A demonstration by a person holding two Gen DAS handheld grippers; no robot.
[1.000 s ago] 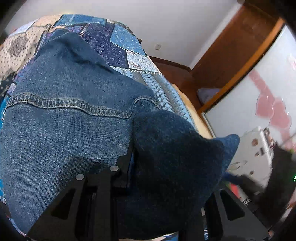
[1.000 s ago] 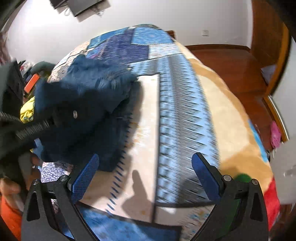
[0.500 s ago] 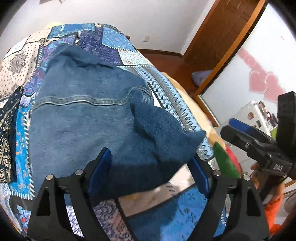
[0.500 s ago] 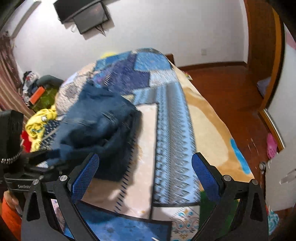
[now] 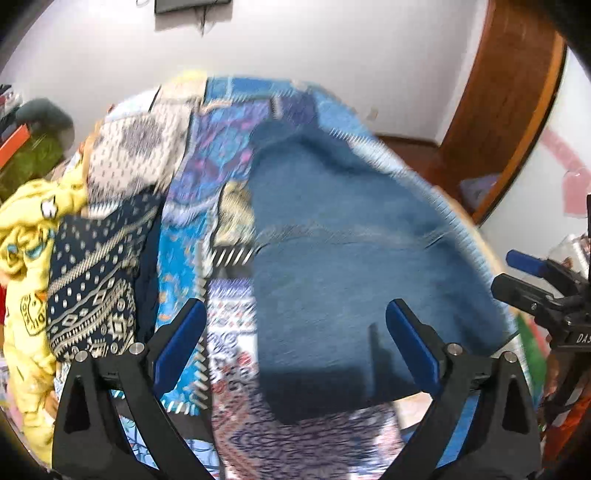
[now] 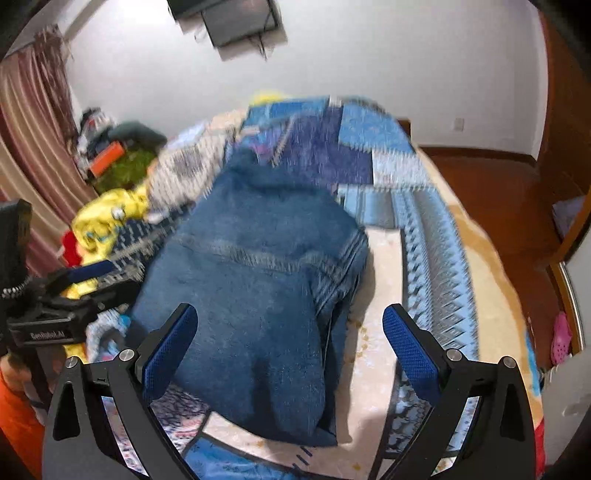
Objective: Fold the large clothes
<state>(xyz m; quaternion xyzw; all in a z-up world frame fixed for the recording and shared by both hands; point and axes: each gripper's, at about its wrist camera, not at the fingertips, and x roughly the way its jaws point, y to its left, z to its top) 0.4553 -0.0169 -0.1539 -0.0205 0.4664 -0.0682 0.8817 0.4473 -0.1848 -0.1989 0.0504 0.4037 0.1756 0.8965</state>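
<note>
denim jacket folded on the quilt, both tongs free

a yellow garment (image 5: 26,236) and a dark patterned cloth (image 5: 92,280) are heaped at the left edge of the patchwork quilt (image 5: 192,206), just beside the denim jacket (image 5: 347,266). past them, off the bed's left side, sit a green bundle (image 6: 122,166) with an orange item on it and a reddish curtain (image 6: 33,147). a dark screen (image 6: 240,18) hangs on the white wall above the bed's far end.

the denim jacket lies in a folded bundle on the quilt's middle, its yoke seam running across. the left gripper (image 5: 295,347) hangs over its near edge, jaws opening wide, nothing pressed between the blue pads. the right gripper (image 6: 291,350) is spread wide too and holds nothing; the jacket shows between its fingers.

right of the jacket the quilt is bare out to the bed's edge, then wooden floor (image 6: 498,192) and a wooden door frame (image 5: 509,110).
</note>
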